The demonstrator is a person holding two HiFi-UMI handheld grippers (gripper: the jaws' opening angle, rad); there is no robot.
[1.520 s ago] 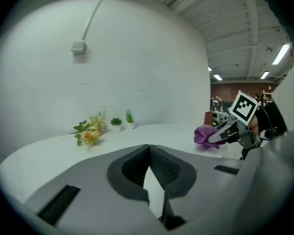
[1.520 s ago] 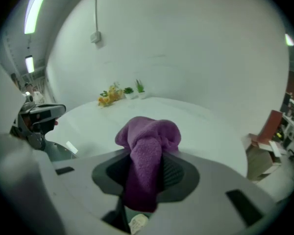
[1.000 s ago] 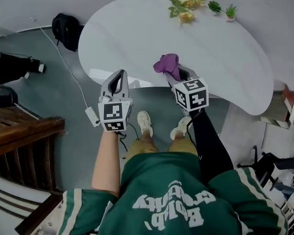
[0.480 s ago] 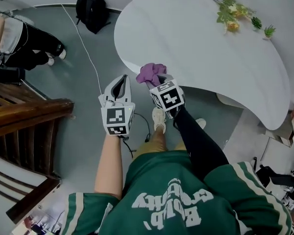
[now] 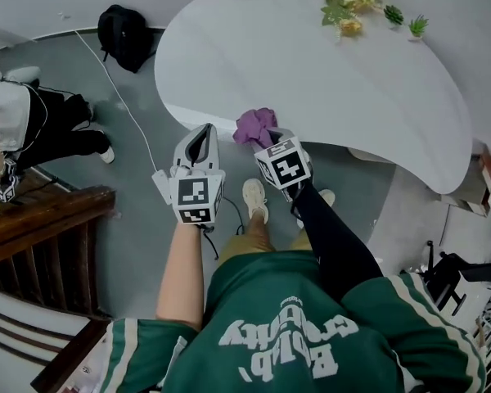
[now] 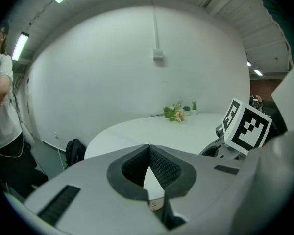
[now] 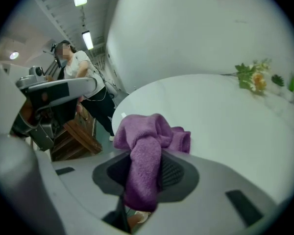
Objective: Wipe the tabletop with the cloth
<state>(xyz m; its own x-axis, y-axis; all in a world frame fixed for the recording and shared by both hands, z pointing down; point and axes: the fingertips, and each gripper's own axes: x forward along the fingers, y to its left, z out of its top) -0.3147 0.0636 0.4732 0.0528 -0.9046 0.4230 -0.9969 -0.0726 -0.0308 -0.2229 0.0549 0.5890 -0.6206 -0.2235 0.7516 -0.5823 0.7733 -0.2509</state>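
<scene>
A purple cloth (image 5: 256,126) (image 7: 148,151) is bunched between the jaws of my right gripper (image 5: 266,136) (image 7: 146,171), which is shut on it at the near left edge of the white tabletop (image 5: 327,72) (image 7: 225,116). The cloth hangs at the table's rim; whether it touches the top I cannot tell. My left gripper (image 5: 198,144) (image 6: 149,166) hovers over the grey floor just left of the table, jaws closed together with nothing between them.
Yellow flowers (image 5: 344,8) and two small potted plants (image 5: 405,19) sit at the table's far edge. A black backpack (image 5: 124,35) and a white cable lie on the floor at left. A person (image 5: 33,125) stands by wooden furniture (image 5: 41,219) at far left.
The view has shifted; both grippers stay near the table's near left edge. The cloth remains held in the right gripper. The person at left has moved slightly closer to the wooden furniture.
</scene>
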